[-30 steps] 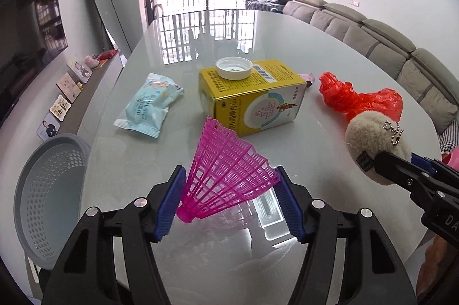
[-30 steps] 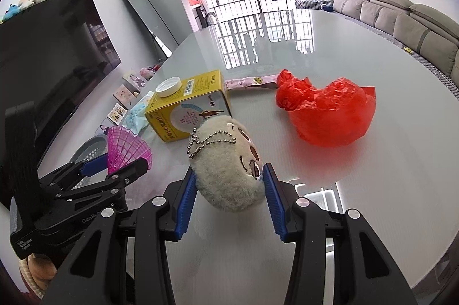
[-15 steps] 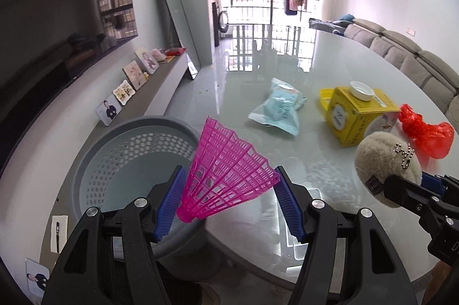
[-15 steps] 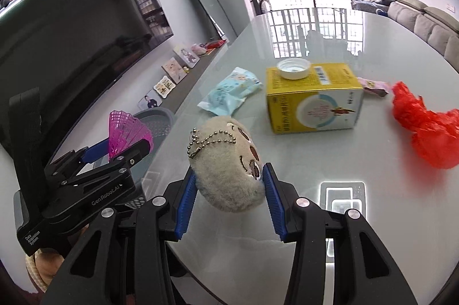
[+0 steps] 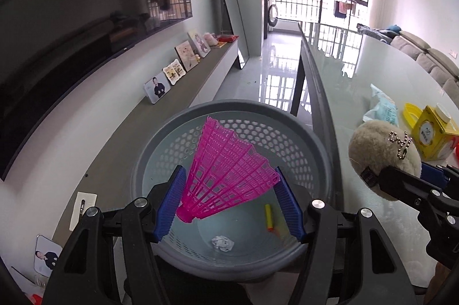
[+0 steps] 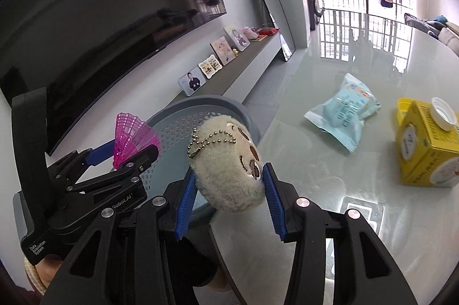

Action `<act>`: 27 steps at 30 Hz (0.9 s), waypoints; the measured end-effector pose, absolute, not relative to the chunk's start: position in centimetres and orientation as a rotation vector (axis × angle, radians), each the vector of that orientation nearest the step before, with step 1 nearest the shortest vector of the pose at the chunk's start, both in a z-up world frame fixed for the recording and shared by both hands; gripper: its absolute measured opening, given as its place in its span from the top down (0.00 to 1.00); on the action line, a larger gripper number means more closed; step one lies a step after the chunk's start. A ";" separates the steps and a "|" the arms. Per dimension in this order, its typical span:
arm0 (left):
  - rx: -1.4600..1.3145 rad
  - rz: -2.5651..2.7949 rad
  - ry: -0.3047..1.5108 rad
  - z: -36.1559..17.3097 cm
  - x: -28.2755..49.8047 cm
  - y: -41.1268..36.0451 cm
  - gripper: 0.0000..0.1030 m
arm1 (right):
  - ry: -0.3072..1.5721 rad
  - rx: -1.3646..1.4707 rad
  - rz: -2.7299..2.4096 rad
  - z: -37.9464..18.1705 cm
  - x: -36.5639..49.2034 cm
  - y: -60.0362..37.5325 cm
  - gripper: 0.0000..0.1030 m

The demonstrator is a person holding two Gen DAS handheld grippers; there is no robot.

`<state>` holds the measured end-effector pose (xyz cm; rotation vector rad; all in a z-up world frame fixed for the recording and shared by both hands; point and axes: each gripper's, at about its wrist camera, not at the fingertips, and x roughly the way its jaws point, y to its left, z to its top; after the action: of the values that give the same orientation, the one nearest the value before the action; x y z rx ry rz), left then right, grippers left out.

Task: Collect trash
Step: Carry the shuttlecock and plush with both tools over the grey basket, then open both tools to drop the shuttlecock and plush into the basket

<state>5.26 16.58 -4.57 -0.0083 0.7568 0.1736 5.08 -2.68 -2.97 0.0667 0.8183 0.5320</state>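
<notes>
Swung both loads off the tabletop toward the bin (image 5: 312, 133) since a second ago. Left gripper (image 5: 229, 203) clenched on pink shuttlecock (image 5: 226, 173), now above bin mouth (drop looks ready). Right gripper (image 6: 229, 197) clamped on plush keychain (image 6: 226, 161), over the tabletop's left edge by the rim. Left view alone shows the bin floor: paper wad (image 5: 222, 243), yellow stick (image 5: 269, 220). Right view shows blue packet (image 6: 344, 115) and yellow box (image 6: 427, 150) left behind, more fully.
</notes>
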 end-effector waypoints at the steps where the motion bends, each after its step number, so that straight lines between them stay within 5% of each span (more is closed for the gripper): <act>1: -0.008 0.184 0.761 -4.8 5.5 17.1 0.40 | 0.822 0.060 0.543 -3.1 5.5 -1.9 0.57; 27: -0.108 0.252 0.843 -8.7 9.0 22.8 0.35 | 0.943 0.003 0.607 -6.9 10.4 4.7 0.57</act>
<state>8.95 22.85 -8.66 -0.1078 0.8434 0.2521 10.44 4.72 -6.86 0.0027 0.9429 0.6070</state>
